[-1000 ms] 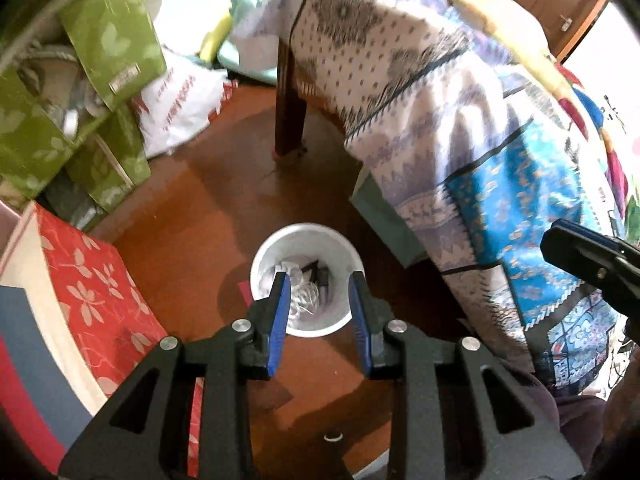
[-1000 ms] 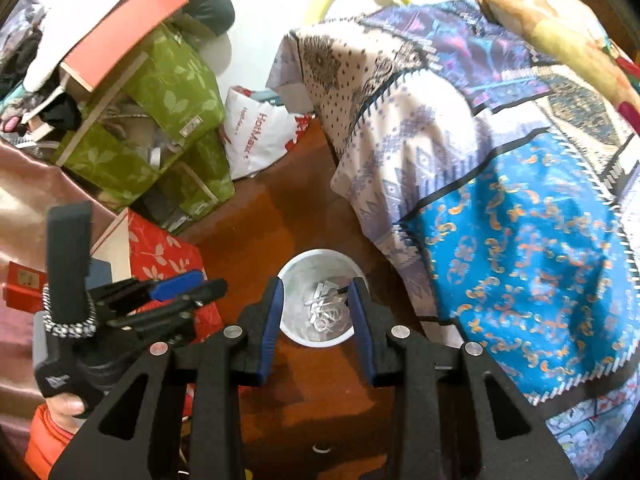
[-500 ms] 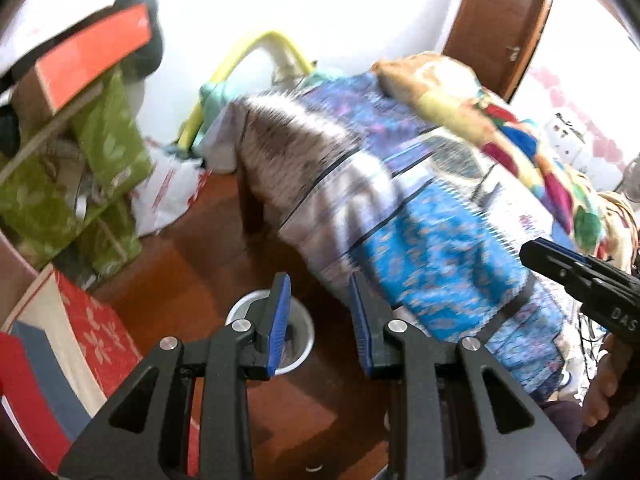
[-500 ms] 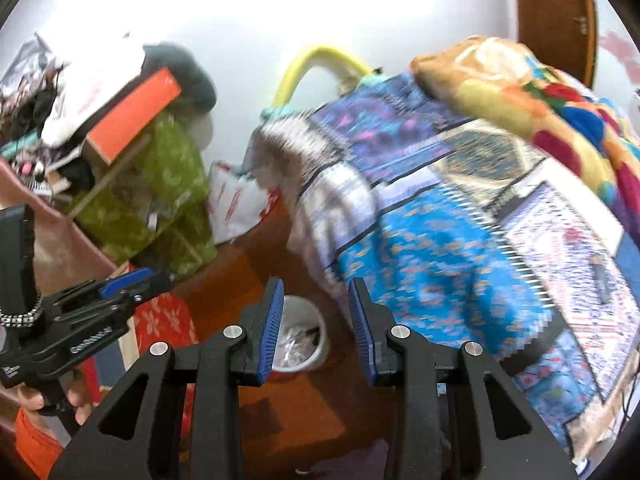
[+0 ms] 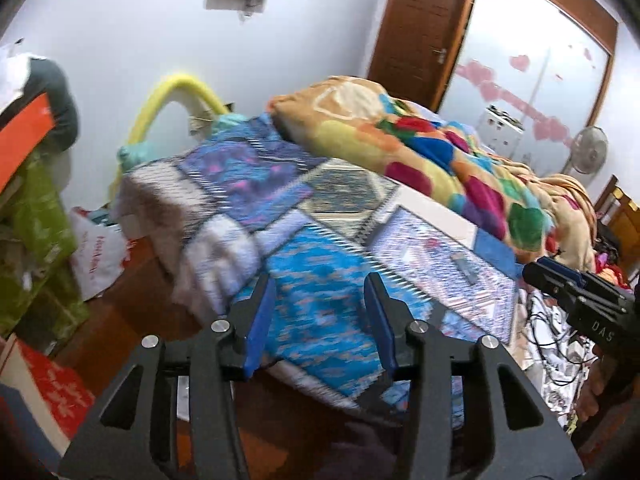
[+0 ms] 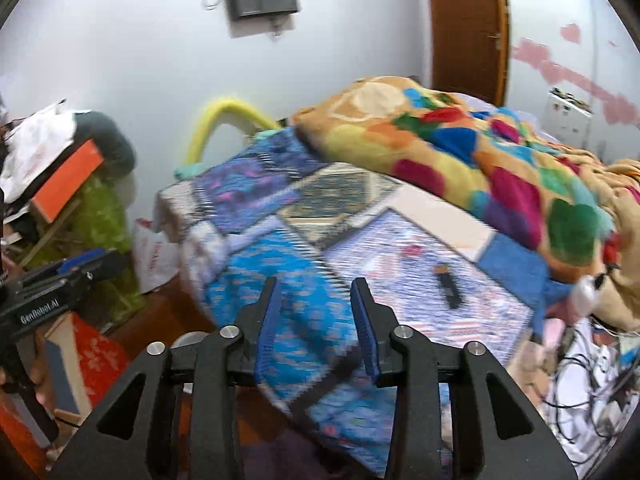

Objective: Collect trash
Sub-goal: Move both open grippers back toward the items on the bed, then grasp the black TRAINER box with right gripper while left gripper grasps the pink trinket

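Facing patchwork bedspread [image 5: 320, 312], both grippers' jaws apart, empty.

A blue patchwork bedspread [image 6: 304, 280] covers the bed, with a multicoloured fleece blanket [image 6: 460, 148] heaped on top. A brown wooden door [image 5: 416, 32] stands behind, and a white plastic bag [image 5: 98, 256] lies on the floor.

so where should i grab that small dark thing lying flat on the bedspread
Take the small dark object across its narrow width, near the middle, coming straight down from above. It lies flat and elongated on the patchwork bedspread, nothing touching it. The right gripper is open and looks nearer. Blur hides what it is.
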Available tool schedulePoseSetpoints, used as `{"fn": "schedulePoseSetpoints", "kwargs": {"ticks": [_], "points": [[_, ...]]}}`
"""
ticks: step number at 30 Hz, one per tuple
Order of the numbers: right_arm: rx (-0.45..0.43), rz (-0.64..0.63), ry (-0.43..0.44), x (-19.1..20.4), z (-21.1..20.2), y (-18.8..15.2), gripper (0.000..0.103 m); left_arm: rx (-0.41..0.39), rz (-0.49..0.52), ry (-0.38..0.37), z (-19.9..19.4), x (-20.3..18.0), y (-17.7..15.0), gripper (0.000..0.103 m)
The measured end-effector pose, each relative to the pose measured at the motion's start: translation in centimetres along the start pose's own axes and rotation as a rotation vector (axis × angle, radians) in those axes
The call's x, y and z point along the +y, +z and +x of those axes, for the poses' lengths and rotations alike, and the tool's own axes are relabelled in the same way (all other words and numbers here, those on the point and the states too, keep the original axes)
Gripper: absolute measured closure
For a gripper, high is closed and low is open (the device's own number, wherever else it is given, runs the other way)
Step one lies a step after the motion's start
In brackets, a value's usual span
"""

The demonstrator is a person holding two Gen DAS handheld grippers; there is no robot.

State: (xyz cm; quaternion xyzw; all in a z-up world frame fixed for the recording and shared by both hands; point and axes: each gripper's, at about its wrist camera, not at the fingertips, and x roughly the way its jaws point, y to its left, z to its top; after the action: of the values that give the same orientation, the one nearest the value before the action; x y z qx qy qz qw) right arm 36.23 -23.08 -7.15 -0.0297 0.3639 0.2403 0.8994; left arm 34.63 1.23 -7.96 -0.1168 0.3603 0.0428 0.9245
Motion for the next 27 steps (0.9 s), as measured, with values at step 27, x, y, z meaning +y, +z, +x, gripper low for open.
{"fn": "schedulePoseSetpoints", "kwargs": {"ticks": [27], "points": [[0.243,0.065,-0.12,-13.5,15.1,-3.0,0.067,0.267,0.159,-0.112,20.8,-12.3,-0.4,0.058]]}}
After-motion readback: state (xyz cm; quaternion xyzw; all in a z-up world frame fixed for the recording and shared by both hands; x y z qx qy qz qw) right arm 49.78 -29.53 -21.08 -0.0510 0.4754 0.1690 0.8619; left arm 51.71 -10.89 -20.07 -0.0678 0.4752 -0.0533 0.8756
